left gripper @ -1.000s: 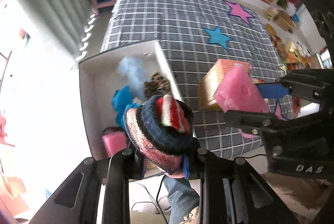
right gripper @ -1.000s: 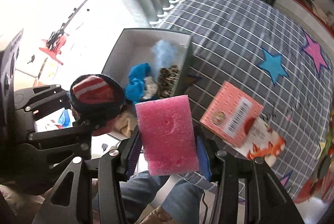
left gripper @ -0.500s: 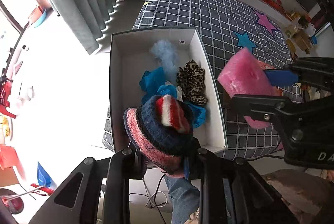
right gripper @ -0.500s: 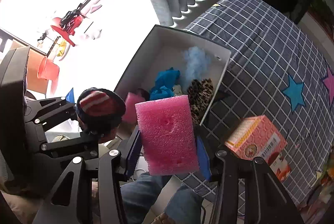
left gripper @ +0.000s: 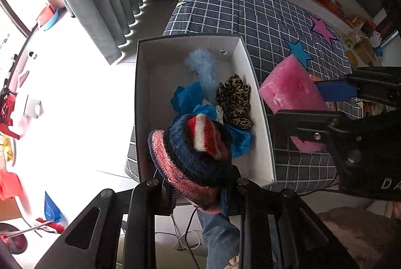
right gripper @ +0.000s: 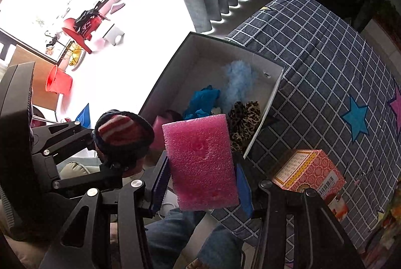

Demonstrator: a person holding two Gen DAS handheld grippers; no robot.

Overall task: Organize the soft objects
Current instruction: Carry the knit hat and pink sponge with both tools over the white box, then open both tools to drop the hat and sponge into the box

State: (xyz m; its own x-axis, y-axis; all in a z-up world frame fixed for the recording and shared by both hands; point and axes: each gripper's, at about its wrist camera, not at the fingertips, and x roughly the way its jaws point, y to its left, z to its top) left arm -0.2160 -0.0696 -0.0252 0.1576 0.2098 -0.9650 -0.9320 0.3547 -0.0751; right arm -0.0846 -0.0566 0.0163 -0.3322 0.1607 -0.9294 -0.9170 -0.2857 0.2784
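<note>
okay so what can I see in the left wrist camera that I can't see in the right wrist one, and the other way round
Only the left wrist view shows the pink star patch whole and the broom on the floor.

Only the right wrist view shows the whole orange carton, the red bucket and a pink object low in the box.

Both show the white box on the checked cloth, holding the blue fluff, blue cloth and leopard scrunchie, plus the left claw shut on the knitted hat and the right claw shut on the pink sponge.
</note>
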